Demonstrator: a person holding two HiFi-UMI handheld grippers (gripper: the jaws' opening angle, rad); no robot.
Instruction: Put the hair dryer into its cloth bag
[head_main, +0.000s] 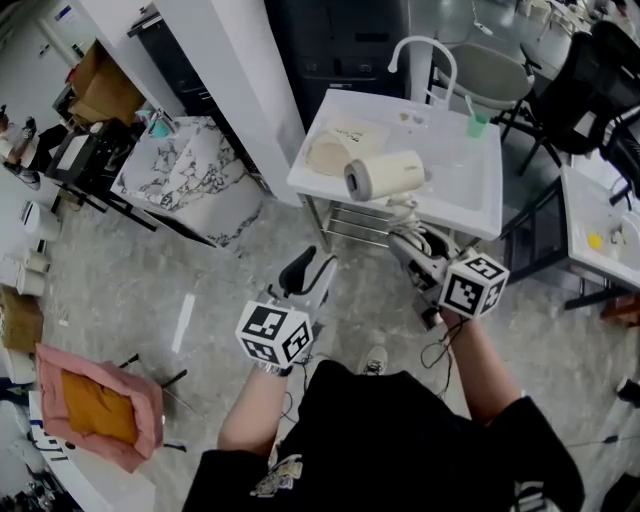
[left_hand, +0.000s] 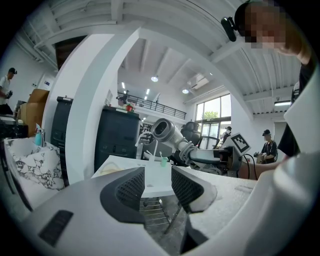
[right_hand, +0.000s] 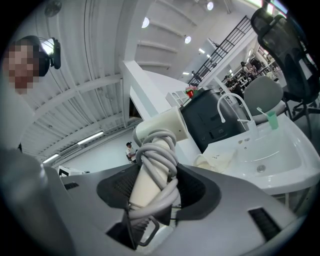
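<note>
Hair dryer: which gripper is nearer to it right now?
Right. The right gripper is clamped on the cord-wrapped handle of the hair dryer. The left gripper is open and empty, apart from the dryer, lower left in the head view.

We see the hair dryer (head_main: 385, 176), cream-white with a short round barrel and a dark-rimmed open end. It is held in the air over the front edge of the white washbasin counter (head_main: 470, 195). The barrel lies roughly level, with its open end turned to the left in the head view. The handle has the grey cord wound round it in several loops and sits clamped between the jaws of the right gripper (right_hand: 152, 184). The cloth bag (head_main: 335, 148) is beige. It lies flat and slightly rumpled on the counter's left part, near the dryer's barrel and below it.
</note>
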